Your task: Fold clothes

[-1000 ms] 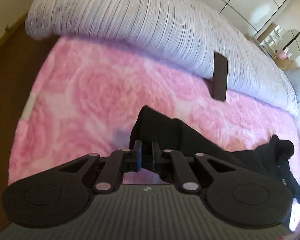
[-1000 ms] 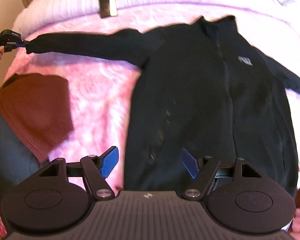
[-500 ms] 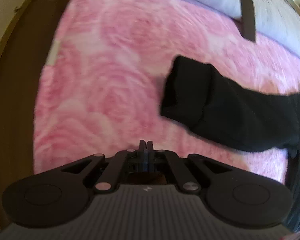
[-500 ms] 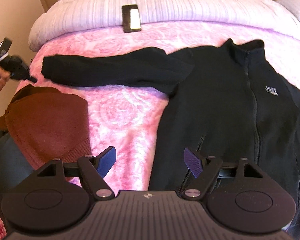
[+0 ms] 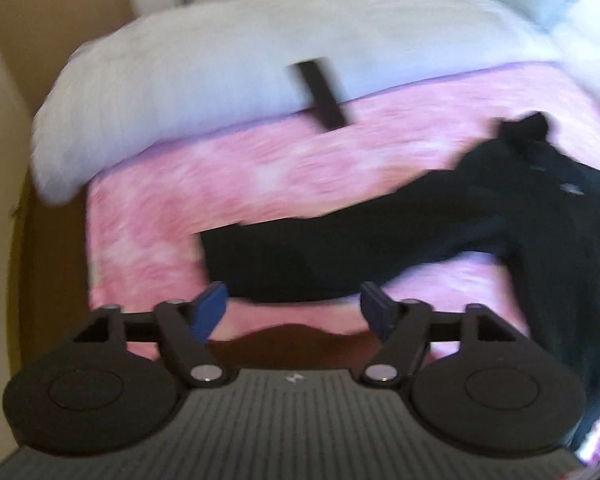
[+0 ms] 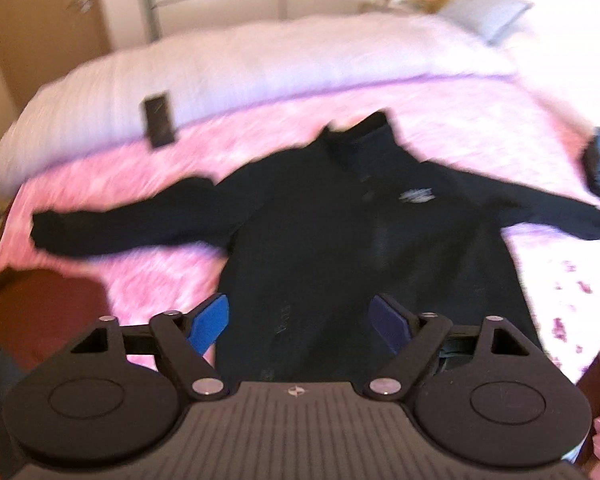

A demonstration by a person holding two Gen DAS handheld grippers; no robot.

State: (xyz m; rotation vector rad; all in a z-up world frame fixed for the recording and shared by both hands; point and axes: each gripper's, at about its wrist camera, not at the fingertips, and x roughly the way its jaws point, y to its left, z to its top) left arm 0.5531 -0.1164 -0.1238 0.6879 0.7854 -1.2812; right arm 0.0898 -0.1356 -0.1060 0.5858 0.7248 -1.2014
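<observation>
On the pink blanket (image 6: 480,120) the black jacket (image 6: 360,240) lies spread flat, sleeves out – soft, limp, probably fleece, though blurred. Pinch cuff or hem. Left gripper (image 5: 294,312) and right gripper (image 6: 300,322) are opening, nothing between.

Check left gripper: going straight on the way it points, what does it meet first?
Most likely the outstretched sleeve of the black zip-up jacket, lying flat on the pink fleece blanket. The left gripper is opening, nothing between its pads; depth unclear.
</observation>
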